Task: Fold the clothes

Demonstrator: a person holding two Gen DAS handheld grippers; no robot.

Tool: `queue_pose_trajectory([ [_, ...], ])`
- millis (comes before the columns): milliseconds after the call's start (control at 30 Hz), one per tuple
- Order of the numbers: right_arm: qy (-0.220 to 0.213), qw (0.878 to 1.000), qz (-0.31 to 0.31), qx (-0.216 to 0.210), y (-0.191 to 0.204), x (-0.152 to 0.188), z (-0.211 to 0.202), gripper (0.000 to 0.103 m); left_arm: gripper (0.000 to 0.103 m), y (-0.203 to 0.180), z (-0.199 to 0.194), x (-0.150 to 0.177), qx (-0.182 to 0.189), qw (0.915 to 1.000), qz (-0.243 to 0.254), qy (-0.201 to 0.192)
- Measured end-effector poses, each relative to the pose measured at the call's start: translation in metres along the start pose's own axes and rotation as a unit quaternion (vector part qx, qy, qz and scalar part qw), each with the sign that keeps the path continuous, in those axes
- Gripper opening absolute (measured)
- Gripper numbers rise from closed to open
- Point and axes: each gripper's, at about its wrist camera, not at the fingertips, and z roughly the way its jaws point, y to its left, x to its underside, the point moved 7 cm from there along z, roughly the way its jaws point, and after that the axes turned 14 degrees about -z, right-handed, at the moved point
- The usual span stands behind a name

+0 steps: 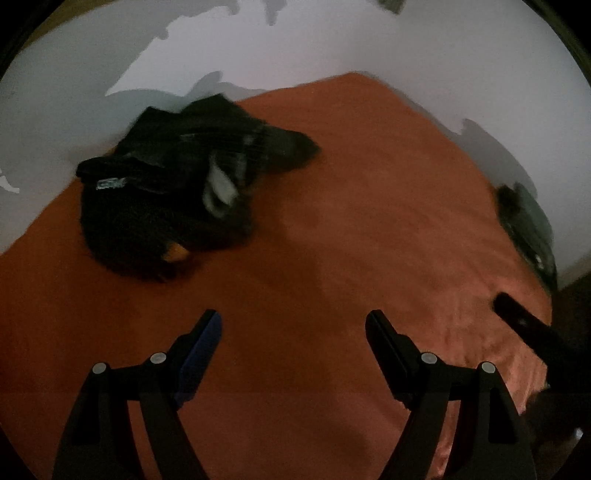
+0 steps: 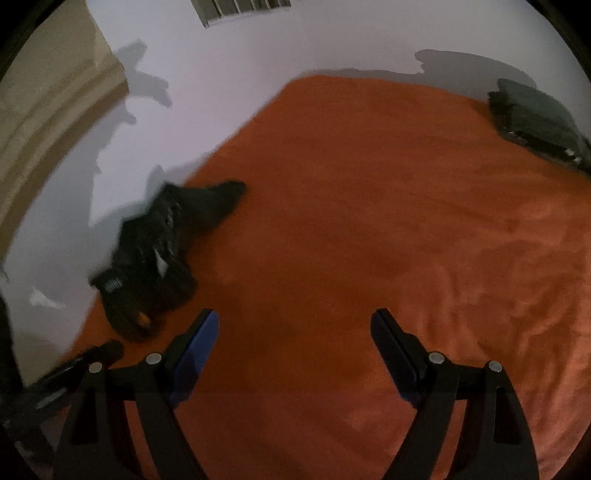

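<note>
A crumpled black garment [image 1: 173, 199] lies in a heap on the orange sheet [image 1: 351, 221], at its far left edge by the wall. My left gripper [image 1: 293, 325] hangs open above bare sheet, short of the heap and to its right. In the right wrist view the same black garment [image 2: 159, 254] sits at the left, and my right gripper [image 2: 295, 325] is open over the orange sheet [image 2: 369, 221] with nothing between its fingers. A folded dark grey stack [image 2: 535, 122] rests at the far right edge, also seen as the folded stack [image 1: 528, 229].
A white wall [image 1: 295, 48] runs behind the sheet. The other gripper's dark finger [image 1: 528, 325] shows at the right of the left wrist view, and the left gripper's finger [image 2: 85, 358] at the lower left of the right wrist view. A vent [image 2: 240, 9] sits high on the wall.
</note>
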Motion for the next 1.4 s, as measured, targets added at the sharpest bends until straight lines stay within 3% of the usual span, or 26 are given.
queue_pose_trajectory([
  [100,-0.016,1.000,-0.002,-0.026,0.020,-0.016,0.027,0.084,0.081,0.028,0.019,-0.043,-0.008,0.9997,-0.020,-0.008],
  [233,-0.005,0.998,-0.027,-0.055,0.048,-0.029,0.077,0.084,0.081,0.088,0.044,-0.080,-0.065,0.9951,-0.066,-0.034],
  [300,0.010,0.997,-0.039,-0.071,0.061,-0.032,0.107,0.084,0.081,0.112,0.057,-0.079,-0.056,0.9929,-0.103,-0.019],
  [533,0.053,0.989,-0.054,-0.129,0.099,-0.045,0.188,0.084,0.081,0.140,0.088,-0.060,-0.064,0.9870,-0.141,0.045],
  [600,0.060,0.986,-0.056,-0.142,0.109,-0.051,0.203,0.084,0.081,0.138,0.090,-0.059,-0.049,0.9875,-0.142,0.048],
  [733,0.078,0.982,-0.053,-0.165,0.131,-0.064,0.232,0.084,0.081,0.145,0.097,-0.055,-0.067,0.9857,-0.144,0.055],
  [867,0.096,0.985,-0.029,-0.139,0.142,-0.078,0.261,0.084,0.081,0.155,0.101,-0.053,-0.066,0.9837,-0.155,0.064],
  [1033,0.109,0.982,-0.036,-0.148,0.166,-0.086,0.280,0.084,0.081,0.163,0.093,-0.055,-0.060,0.9817,-0.173,0.053],
  [1067,0.113,0.983,-0.046,-0.137,0.170,-0.087,0.285,0.081,0.081,0.164,0.095,-0.054,-0.062,0.9815,-0.173,0.053],
  [1100,0.111,0.984,-0.056,-0.130,0.172,-0.087,0.288,0.064,0.081,0.165,0.097,-0.053,-0.064,0.9813,-0.173,0.055],
  [1133,0.109,0.984,-0.065,-0.122,0.175,-0.088,0.291,0.028,0.081,0.164,0.100,-0.052,-0.067,0.9811,-0.172,0.059],
  [1167,0.113,0.983,-0.073,-0.122,0.175,-0.087,0.294,0.012,0.081,0.163,0.104,-0.051,-0.068,0.9809,-0.170,0.064],
  [1400,0.061,0.987,-0.078,-0.124,0.150,-0.082,0.268,0.008,0.081,0.149,0.124,-0.042,-0.062,0.9818,-0.156,0.089],
])
